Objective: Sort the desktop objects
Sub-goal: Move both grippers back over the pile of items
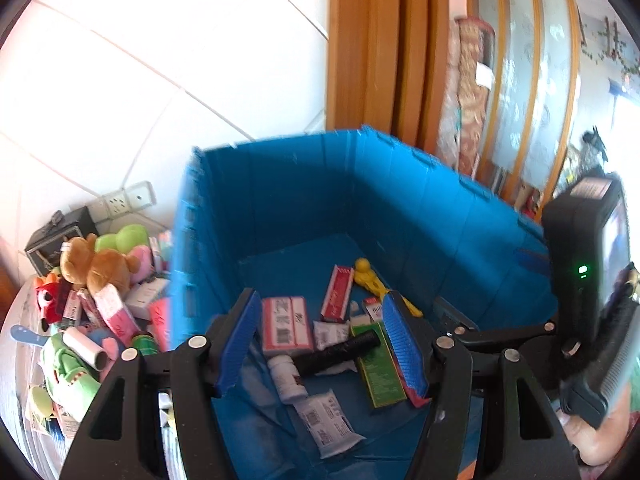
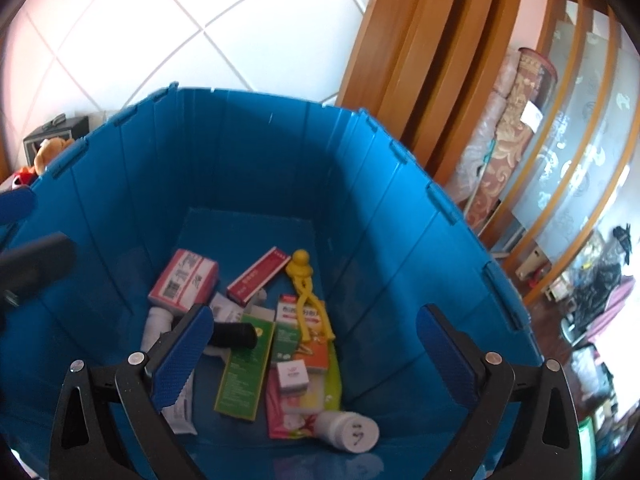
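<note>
A big blue plastic bin (image 1: 420,200) fills both views (image 2: 248,152). On its floor lie several sorted items: red-and-white boxes (image 1: 286,326), a green box (image 2: 244,368), a black cylinder (image 1: 340,354), white bottles (image 2: 350,430), a yellow figure (image 2: 304,292) and sachets. My left gripper (image 1: 320,344) is open and empty above the bin's near side. My right gripper (image 2: 316,356) is open and empty over the bin; its body shows at the right of the left wrist view (image 1: 588,280).
Left of the bin, on the table, is a pile of plush toys (image 1: 100,264), boxes and a white roll (image 1: 86,348). A tiled wall with a socket (image 1: 124,200) stands behind. Wooden door frames (image 2: 420,60) and a rolled carpet (image 2: 512,128) are at right.
</note>
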### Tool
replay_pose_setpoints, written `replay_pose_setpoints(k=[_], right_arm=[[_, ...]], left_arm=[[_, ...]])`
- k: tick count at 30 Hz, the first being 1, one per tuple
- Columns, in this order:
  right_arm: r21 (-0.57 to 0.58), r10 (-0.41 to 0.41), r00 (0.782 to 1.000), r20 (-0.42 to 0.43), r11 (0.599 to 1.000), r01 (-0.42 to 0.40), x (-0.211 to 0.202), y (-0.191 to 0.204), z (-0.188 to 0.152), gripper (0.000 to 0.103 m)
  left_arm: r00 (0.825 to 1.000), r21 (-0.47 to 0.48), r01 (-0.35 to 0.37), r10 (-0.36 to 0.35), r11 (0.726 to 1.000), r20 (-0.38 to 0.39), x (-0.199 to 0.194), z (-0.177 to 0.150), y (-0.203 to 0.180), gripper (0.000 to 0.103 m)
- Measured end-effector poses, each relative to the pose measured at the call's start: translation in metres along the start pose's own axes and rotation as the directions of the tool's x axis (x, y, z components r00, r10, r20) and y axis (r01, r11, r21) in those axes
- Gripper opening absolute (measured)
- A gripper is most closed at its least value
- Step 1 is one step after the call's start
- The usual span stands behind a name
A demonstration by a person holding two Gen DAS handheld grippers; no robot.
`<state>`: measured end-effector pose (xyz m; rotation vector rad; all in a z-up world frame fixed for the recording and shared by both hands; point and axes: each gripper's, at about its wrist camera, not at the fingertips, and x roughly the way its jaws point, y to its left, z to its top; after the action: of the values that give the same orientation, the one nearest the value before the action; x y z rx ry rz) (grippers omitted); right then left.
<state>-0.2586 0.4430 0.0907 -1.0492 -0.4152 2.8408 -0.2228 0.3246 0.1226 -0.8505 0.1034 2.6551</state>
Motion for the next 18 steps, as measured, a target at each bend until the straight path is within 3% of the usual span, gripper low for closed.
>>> replay_pose_setpoints(k=[6,12,15,18], right_arm=[[0.044,-0.007,1.0,-0.01,0.999,0.007,-0.001,0.002,-0.002,0.103],[0.043,-0.015,1.0,0.025,0.999,0.014,-0.029,0.023,0.0,0.103],[0.058,-0.014,0.995,0.102,0.998,0.009,-0.055,0.038,0.007,0.103],[0.069,0.064,0.973,0.222,0.994,-0.081,-0.088,0.059,0.016,0.103]], left_arm=[[0.989,-0.052,-0.054,0.061,0.997,0.133,-0.043,-0.005,0.046,0.078],[0.989,-0.06,-0.082,0.088,0.995,0.118,-0.063,-0.023,0.104,0.078],[0.986,-0.08,-0.126,0.133,0.989,0.097,-0.07,-0.038,0.139,0.078],[0.976,-0.117,-0.191,0.201,0.975,0.081,-0.075,-0.056,0.173,0.078]])
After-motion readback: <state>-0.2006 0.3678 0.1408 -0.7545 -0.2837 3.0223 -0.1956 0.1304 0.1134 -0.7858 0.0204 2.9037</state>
